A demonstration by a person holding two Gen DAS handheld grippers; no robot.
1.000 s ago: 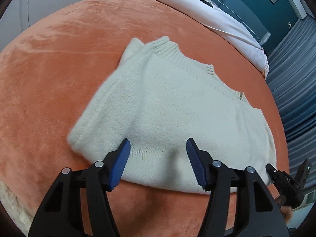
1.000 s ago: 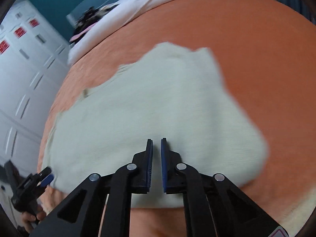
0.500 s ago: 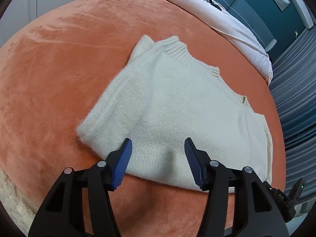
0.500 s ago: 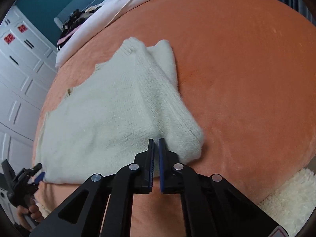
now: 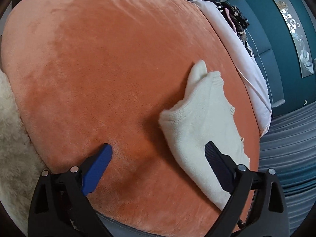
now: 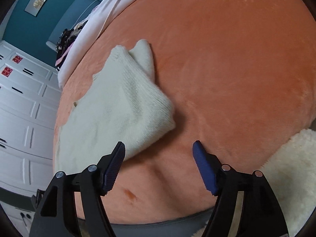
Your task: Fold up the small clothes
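Holding both tools above the bed, I see my left gripper (image 5: 158, 158) with its blue-padded jaws spread wide and nothing between them; its right-hand finger sits in front of the near end of the garment in the left wrist view, though I cannot tell whether it touches the knit. My right gripper (image 6: 159, 156) is likewise spread wide and empty, its left-hand finger overlapping the garment's near edge in the picture, the other finger over bare cover. Beneath both lies the orange plush bed cover (image 5: 102, 75), with a fluffy cream rug (image 6: 292, 169) showing at its near edge. The cream knitted sweater (image 5: 203, 126) lies folded on that cover, to the right of the left tool and to the left of the right one (image 6: 118, 106), its ribbed folded edge raised slightly and a sleeve tip poking out at the far end. Beyond it a pale pink duvet (image 5: 241, 45) runs along the far side of the bed, dark clothes (image 6: 67, 37) heaped on it, then the teal wall (image 5: 262, 9)
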